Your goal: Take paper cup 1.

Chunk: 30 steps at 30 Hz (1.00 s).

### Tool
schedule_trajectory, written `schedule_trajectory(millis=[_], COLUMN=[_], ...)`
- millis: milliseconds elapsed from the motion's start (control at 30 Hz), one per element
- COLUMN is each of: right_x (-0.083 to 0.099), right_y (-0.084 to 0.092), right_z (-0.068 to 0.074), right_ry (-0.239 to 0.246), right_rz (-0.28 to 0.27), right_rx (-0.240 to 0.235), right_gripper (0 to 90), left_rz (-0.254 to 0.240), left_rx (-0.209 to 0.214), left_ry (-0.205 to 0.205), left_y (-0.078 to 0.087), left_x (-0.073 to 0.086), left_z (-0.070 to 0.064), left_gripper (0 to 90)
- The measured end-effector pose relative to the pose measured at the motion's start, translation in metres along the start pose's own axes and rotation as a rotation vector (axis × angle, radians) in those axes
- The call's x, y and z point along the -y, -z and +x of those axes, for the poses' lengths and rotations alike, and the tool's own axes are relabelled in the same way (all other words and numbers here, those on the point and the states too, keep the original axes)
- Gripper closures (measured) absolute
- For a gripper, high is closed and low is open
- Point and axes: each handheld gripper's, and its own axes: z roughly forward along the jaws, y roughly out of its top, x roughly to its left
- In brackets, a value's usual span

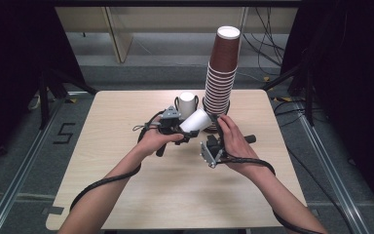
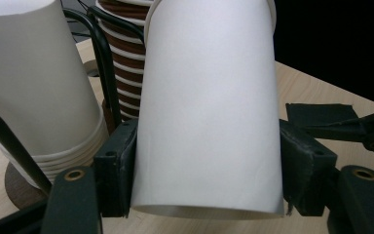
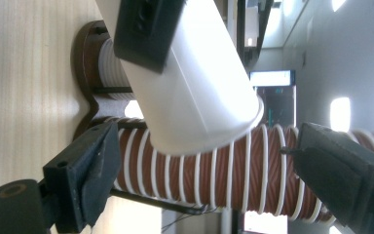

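A pale wooden counter (image 1: 126, 165) stands on a grey floor (image 1: 19, 161) between dark curtains. At frame centre, the left tool (image 1: 187, 130) clamps a plain white paper cup (image 1: 195, 120), tilted, rim rightward. The right tool (image 1: 213, 127) stands open, jaws either side of the tall brown cup stack (image 1: 221, 73), upper centre.

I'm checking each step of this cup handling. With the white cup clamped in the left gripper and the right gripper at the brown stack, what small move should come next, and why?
Probably close the right gripper on the brown cup stack. Its jaws stand open on either side of the stack without pressing it, while the left gripper already clamps the white cup, tilted just in front.
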Motion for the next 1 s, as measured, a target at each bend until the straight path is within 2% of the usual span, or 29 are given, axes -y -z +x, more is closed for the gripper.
schedule_trajectory(millis=[33,67,133,200,233,300,333,400,433,467,500,533,567,600,667,767,833,967,1000], right_x=[0.002,0.003,0.005,0.008,0.009,0.011,0.013,0.016,0.018,0.017,0.022,0.023,0.022,0.020,0.021,0.021,0.020,0.020,0.020], right_y=[0.000,0.002,0.005,0.006,0.005,0.008,0.007,0.007,0.006,0.009,0.006,0.007,0.008,0.008,0.009,0.008,0.007,0.006,0.005], right_z=[-0.001,0.001,0.003,0.002,0.002,0.003,0.001,-0.001,-0.001,0.001,-0.001,-0.001,0.001,0.003,0.004,0.004,0.005,0.006,0.007], right_ry=[-0.012,-0.078,-0.151,-0.193,-0.199,-0.265,-0.240,-0.235,-0.252,-0.311,-0.268,-0.295,-0.349,-0.415,-0.438,-0.415,-0.442,-0.454,-0.471], right_rz=[-0.013,0.006,0.035,0.048,0.034,0.068,0.043,0.043,0.040,0.068,0.031,0.037,0.068,0.058,0.061,0.050,0.060,0.058,0.061], right_rx=[0.004,0.001,-0.006,0.000,0.005,-0.001,0.005,0.015,0.009,0.002,0.012,0.009,-0.006,-0.005,-0.005,-0.009,-0.015,-0.016,-0.016], right_gripper=[12.2,12.6,13.0,13.3,13.4,13.6,13.9,14.2,14.4,14.4,14.5,14.7,14.7,14.8,14.8,14.8,14.8,14.9,14.9], left_rz=[-0.014,-0.016,-0.016,-0.021,-0.018,-0.025,-0.023,-0.030,-0.035,-0.029,-0.028,-0.031,-0.041,-0.040,-0.040,-0.044,-0.049,-0.054,-0.057], left_rx=[-0.002,-0.003,-0.006,-0.009,-0.015,-0.020,-0.023,-0.019,-0.026,-0.030,-0.031,-0.034,-0.035,-0.037,-0.039,-0.039,-0.036,-0.048,-0.048], left_ry=[0.002,0.002,0.002,0.002,0.001,0.006,0.006,0.008,0.008,0.010,0.011,0.013,0.017,0.018,0.019,0.019,0.019,0.021,0.025], left_y=[0.001,0.001,0.003,0.004,0.005,0.007,0.007,0.008,0.008,0.009,0.010,0.010,0.010,0.011,0.011,0.013,0.013,0.016,0.016], left_x=[0.000,0.000,0.000,0.001,0.001,0.003,0.003,0.004,0.005,0.005,0.005,0.006,0.007,0.007,0.007,0.007,0.008,0.009,0.009], left_z=[0.000,0.000,0.001,0.002,0.003,0.004,0.004,0.005,0.005,0.005,0.006,0.006,0.006,0.007,0.007,0.006,0.006,0.007,0.007], left_gripper=[33.2,33.2,33.2,33.2,33.2,33.1,33.2,33.1,33.1,33.1,33.1,33.1,33.1,33.1,33.1,33.1,33.1,33.1,33.1])
